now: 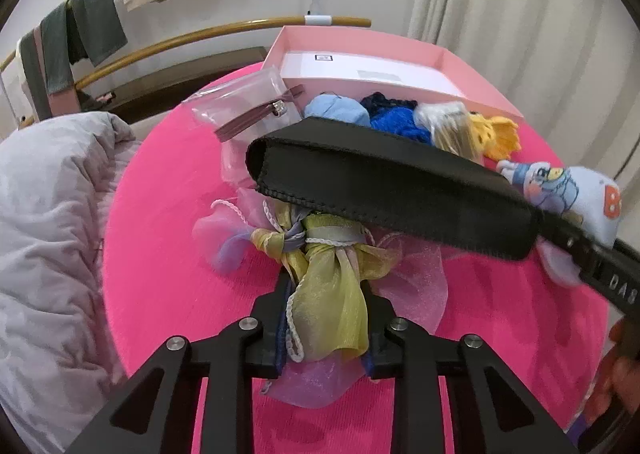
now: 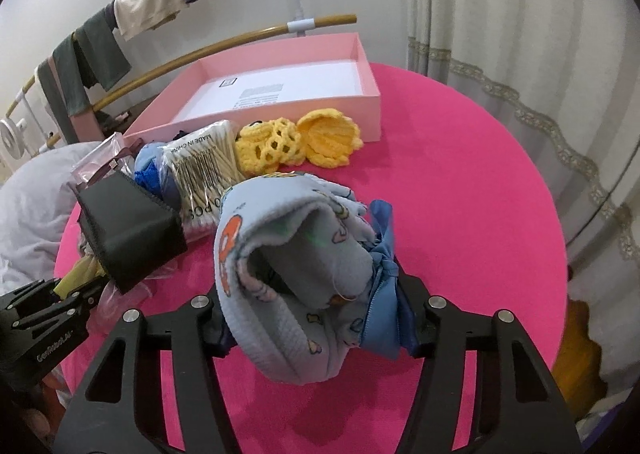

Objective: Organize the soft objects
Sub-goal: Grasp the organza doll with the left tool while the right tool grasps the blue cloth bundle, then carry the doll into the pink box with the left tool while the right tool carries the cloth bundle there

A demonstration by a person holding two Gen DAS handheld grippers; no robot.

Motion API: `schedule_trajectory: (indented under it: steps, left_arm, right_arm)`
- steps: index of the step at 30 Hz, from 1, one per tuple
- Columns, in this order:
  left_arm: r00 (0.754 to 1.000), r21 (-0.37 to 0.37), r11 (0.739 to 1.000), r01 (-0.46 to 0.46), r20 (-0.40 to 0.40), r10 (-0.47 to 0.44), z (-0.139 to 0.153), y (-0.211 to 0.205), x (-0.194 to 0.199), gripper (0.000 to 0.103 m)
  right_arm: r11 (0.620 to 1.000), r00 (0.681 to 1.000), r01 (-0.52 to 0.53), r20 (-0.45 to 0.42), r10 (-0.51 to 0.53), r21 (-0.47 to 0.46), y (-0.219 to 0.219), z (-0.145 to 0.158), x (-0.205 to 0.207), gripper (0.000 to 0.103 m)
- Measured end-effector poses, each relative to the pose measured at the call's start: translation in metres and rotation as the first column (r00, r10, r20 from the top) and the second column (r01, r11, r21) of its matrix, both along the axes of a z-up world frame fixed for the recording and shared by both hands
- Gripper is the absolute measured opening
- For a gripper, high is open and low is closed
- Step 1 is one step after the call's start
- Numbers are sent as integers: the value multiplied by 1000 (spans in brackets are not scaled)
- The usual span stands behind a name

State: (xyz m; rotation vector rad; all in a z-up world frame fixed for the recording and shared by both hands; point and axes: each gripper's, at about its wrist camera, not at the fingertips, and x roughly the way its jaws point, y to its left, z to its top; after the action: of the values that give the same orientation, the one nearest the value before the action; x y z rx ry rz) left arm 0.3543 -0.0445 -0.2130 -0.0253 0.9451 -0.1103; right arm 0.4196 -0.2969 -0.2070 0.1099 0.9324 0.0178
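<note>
Pink box [image 2: 280,110] holding only paper, left gripper [image 1: 326,318] pinching organza pouch [image 1: 332,294], right gripper [image 2: 316,318] pinching blue sock [image 2: 280,318]

One pink box [image 2: 280,110]; one pink table [image 2: 460,174]; two yellow crochet pieces [image 2: 296,142]; one bag of cotton swabs [image 2: 200,170]. One clear zip pouch [image 1: 244,102]; one black sleeve [image 1: 392,190]; one printed blue sock [image 2: 280,294]; one yellow-pink organza bundle [image 1: 332,282]. Two wooden rails [image 2: 240,38].
</note>
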Motion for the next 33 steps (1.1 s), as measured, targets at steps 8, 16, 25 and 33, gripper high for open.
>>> schedule_trajectory:
  steps: [8,16,25,33]
  left_arm:
    - [999,18,1000,15,29,-16,22,5,-36,21]
    - [992,-8,1000,24,122,-23,64,14,-75,20]
    - [979,-33,999,35,200,-28,104,24,-97,20]
    - [965,-43,999,19,261,-7,133,26,-79,21]
  right_arm:
    - [1000,1000,3,12,-3,14,-3,13,-24,56]
    - [1000,998,-16,64,16,14,8,38,-40,56]
    - [999,992,-38,121,36,18,19,67,-50,56]
    - [998,985,-56,167,51,22,21,90,-30,56]
